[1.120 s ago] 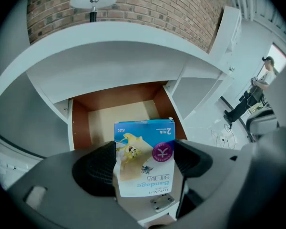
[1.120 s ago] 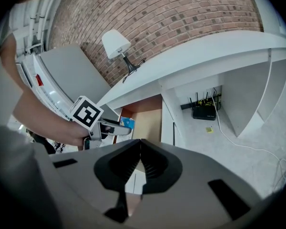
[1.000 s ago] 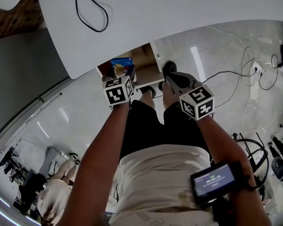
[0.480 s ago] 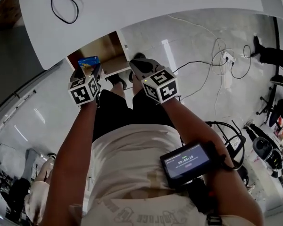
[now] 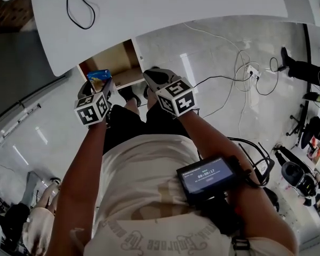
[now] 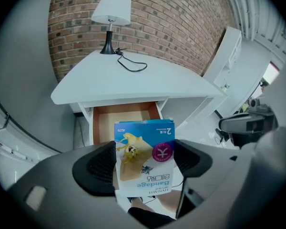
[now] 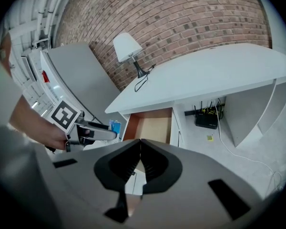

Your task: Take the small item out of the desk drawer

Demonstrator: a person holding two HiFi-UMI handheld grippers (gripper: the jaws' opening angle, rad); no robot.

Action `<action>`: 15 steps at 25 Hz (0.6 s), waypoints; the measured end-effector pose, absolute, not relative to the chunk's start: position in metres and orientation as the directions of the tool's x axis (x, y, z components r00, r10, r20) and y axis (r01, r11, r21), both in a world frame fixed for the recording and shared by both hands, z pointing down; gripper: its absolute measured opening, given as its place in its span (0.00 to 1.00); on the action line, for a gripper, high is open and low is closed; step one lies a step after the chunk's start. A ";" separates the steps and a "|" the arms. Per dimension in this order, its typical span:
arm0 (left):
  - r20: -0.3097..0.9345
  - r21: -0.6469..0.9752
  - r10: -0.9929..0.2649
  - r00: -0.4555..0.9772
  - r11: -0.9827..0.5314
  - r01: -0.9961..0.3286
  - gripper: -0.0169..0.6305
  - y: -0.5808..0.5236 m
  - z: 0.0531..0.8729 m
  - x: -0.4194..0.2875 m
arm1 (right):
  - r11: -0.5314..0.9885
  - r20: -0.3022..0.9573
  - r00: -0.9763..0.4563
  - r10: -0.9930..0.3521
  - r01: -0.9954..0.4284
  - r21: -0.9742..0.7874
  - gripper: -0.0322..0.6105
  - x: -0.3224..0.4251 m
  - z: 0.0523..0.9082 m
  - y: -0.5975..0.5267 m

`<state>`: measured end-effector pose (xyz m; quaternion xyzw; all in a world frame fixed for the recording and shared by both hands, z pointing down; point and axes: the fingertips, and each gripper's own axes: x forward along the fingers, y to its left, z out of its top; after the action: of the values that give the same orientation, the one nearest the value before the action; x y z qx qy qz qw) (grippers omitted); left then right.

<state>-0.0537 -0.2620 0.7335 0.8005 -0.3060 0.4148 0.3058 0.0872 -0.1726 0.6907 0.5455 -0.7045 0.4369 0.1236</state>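
White desk (image 6: pixel 133 78) ahead of both grippers. Its drawer (image 6: pixel 119 123) is pulled open, straight beyond the L gripper (image 6: pixel 145 165) & slightly left of the R gripper's (image 7: pixel 139 161) line. Lamp (image 6: pixel 112 13) at the desk's far end, up-left of the L jaws, w/ a black cable (image 6: pixel 132 67) looped beside it. R gripper: jaws pressed together, nothing btwn them. L gripper: jaws pinching a blue bandage box (image 6: pixel 143 142) by its sides, print upside down. Box seems clear of the drawer, on the near side.
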 end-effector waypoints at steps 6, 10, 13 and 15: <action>0.809 0.294 -0.236 0.538 -0.630 -0.718 0.61 -0.250 0.706 -0.058 | 0.044 0.640 -0.369 -0.674 -0.885 -0.463 0.06 0.077 0.674 -0.170; 0.777 0.333 -0.240 0.582 -0.628 -0.703 0.61 -0.245 0.688 -0.062 | 0.054 0.640 -0.360 -0.679 -0.894 -0.445 0.06 0.071 0.661 -0.169; 0.758 0.344 -0.252 0.601 -0.629 -0.697 0.61 -0.249 0.673 -0.069 | 0.055 0.640 -0.348 -0.685 -0.900 -0.432 0.06 0.070 0.650 -0.174; 0.744 0.344 -0.266 0.613 -0.634 -0.693 0.61 -0.254 0.663 -0.074 | 0.059 0.635 -0.341 -0.693 -0.905 -0.422 0.06 0.068 0.643 -0.180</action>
<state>-0.0742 -0.2538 0.6630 0.8395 -0.2856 0.3347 0.3189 0.0684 -0.1804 0.6430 0.5583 -0.7154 0.3986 0.1325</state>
